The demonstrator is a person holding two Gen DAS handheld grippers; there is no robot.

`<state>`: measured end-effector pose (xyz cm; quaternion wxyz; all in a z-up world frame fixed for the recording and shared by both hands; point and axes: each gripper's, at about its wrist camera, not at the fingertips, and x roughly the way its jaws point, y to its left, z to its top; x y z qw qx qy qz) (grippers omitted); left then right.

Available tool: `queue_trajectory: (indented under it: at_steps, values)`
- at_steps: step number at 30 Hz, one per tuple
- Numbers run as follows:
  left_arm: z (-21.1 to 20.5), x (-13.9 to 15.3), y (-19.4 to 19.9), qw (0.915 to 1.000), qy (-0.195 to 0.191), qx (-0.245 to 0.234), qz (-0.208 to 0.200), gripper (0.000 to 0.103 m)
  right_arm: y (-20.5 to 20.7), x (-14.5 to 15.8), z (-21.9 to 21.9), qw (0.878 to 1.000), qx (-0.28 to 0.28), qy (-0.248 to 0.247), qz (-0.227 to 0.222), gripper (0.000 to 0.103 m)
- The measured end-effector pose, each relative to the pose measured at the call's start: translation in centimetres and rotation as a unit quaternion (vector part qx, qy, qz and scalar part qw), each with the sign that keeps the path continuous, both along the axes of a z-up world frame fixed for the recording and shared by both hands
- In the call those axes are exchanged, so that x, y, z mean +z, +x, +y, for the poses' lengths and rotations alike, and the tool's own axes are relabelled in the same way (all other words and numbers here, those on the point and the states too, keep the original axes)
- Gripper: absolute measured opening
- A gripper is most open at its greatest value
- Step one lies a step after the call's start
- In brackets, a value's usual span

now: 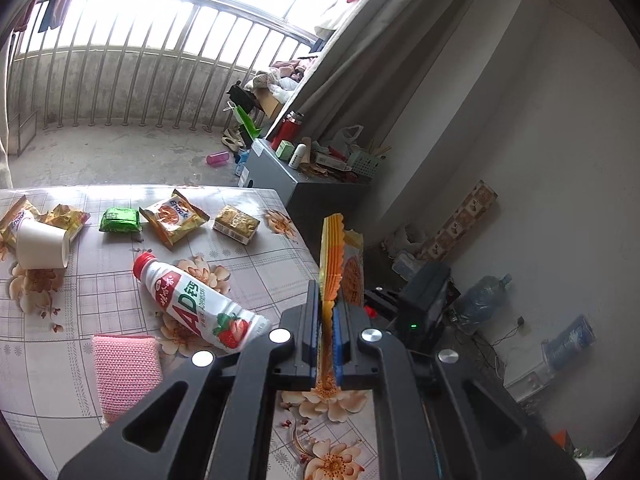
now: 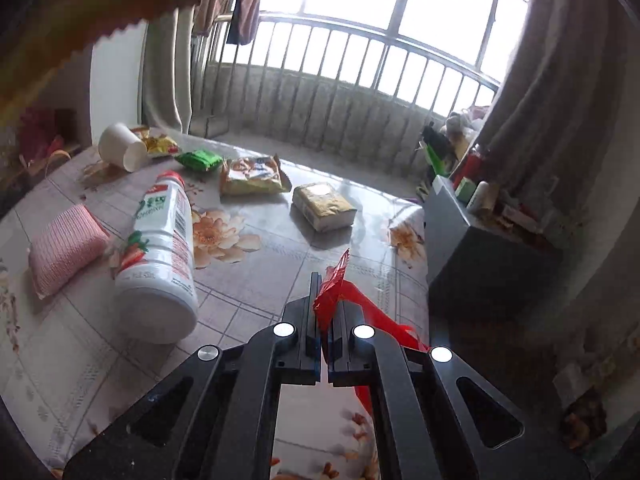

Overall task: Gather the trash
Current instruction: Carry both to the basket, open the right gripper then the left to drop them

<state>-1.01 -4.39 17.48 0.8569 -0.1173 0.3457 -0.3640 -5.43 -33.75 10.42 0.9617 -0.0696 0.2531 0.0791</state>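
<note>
My left gripper [image 1: 329, 300] is shut on an orange-yellow snack wrapper [image 1: 340, 256] that stands on edge above the table's right side. My right gripper [image 2: 325, 300] is shut on a crumpled red wrapper [image 2: 340, 292], whose tail hangs past the right finger. On the flowered table [image 2: 280, 248] lie a white strawberry drink bottle [image 2: 160, 248], a tipped white paper cup [image 2: 120, 146], a green packet [image 2: 199, 159], an orange snack bag [image 2: 252, 176], a gold packet [image 2: 323, 206] and yellow wrappers [image 2: 158, 142]. A blurred wrapper edge [image 2: 100, 4] fills the upper left of the right wrist view.
A pink knitted pad [image 2: 64, 248] lies at the table's left. A grey cabinet [image 2: 472, 248] crowded with small items stands just beyond the table's right edge. Floor clutter, a dark device [image 1: 424, 304] and water jugs [image 1: 484, 296] sit by the white wall. A railed balcony lies behind.
</note>
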Motion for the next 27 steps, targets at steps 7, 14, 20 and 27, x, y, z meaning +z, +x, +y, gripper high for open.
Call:
queue_trajectory:
  at_steps: [7,14,20,27]
  values:
    - [-6.6,-0.3,-8.4,0.9891,-0.048,-0.139,0.005,0.005,-23.3,1.5,-12.2,0.979,-0.138,0.146,-0.040,0.001]
    - [-17.3,-6.3,-14.5,0.9580,-0.046,-0.266,0.095,0.005,-37.6,-10.8,-19.5,0.896,-0.345,0.240,0.145,0.003]
    - [-24.7,-13.3,-18.0,0.9389,0.014,-0.303,0.162,0.005,-37.6,-26.5,-22.8,0.776,-0.396,0.355,0.340,0.016]
    - [-30.7,-19.1,-21.7,0.9098,0.121,-0.341,0.204,0.005,-37.7,-31.1,-22.9,0.740,-0.412,0.398,0.352,0.070]
